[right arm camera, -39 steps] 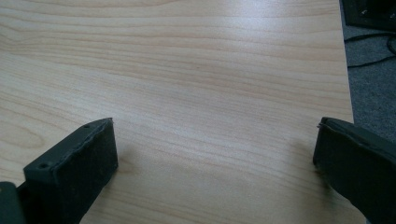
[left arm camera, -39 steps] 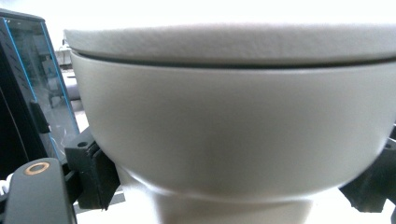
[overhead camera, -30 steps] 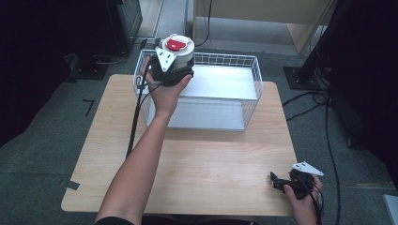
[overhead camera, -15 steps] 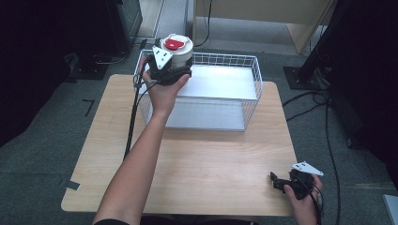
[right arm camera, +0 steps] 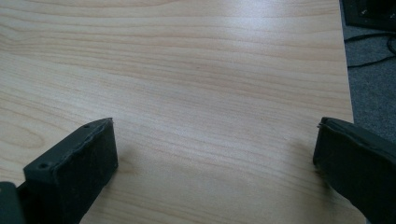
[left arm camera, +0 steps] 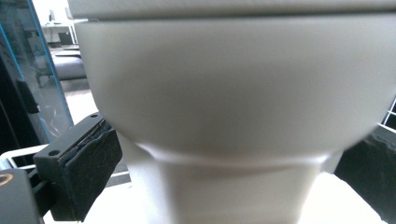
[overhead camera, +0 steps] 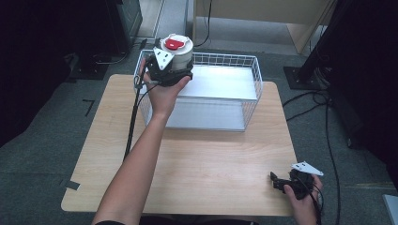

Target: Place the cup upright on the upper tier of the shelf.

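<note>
The left gripper [overhead camera: 174, 70], jaws clenched on the white round red-topped container [overhead camera: 177, 52], had barely drifted over the white wire basket's [overhead camera: 251, 89] corner, suggesting placement was imminent, while the right gripper [overhead camera: 287, 183] rested with its jaws spread on the light wooden surface [overhead camera: 206, 159].

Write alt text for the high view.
A person's left gripper holds a pale container with a red-marked lid above the left end of a white wire basket on a wooden table. The right gripper rests open near the table's front right corner.

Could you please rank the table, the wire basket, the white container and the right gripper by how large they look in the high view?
1. Table
2. Wire basket
3 and 4. White container and right gripper look alike, so I won't rank them.
</note>
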### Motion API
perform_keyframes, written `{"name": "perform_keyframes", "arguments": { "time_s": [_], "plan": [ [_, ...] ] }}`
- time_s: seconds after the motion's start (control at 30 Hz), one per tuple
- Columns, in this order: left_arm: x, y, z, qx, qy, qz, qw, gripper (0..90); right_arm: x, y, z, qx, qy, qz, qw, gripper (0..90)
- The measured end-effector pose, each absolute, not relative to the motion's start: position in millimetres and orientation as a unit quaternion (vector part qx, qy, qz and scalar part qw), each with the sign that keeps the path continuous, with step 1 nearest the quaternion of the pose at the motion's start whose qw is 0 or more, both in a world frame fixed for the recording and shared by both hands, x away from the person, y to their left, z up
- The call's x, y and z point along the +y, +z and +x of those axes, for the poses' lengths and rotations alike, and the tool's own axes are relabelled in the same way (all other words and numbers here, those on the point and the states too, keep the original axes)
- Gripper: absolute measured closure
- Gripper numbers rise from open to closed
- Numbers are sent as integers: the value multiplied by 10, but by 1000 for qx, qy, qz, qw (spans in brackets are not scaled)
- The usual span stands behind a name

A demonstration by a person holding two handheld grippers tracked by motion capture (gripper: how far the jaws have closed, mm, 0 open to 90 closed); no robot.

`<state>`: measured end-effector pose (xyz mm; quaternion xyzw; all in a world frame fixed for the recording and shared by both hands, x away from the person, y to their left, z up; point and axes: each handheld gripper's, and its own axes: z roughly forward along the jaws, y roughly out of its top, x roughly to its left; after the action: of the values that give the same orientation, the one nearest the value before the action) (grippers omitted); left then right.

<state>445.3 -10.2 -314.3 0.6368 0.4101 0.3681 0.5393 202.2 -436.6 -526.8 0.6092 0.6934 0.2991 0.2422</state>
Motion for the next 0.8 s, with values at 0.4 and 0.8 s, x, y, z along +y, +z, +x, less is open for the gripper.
{"name": "perform_keyframes", "arguments": {
  "time_s": [0.4, 0.8],
  "plan": [
    [-61, -3186, 4320, 404, 381, 637, 535, 9, -4367, -5268, 2022, 694, 299, 609, 242, 0],
    [-12, -3258, 4110, 381, 384, 646, 538, 9, -4366, -5268, 2022, 693, 299, 609, 242, 0]
  ]
}}
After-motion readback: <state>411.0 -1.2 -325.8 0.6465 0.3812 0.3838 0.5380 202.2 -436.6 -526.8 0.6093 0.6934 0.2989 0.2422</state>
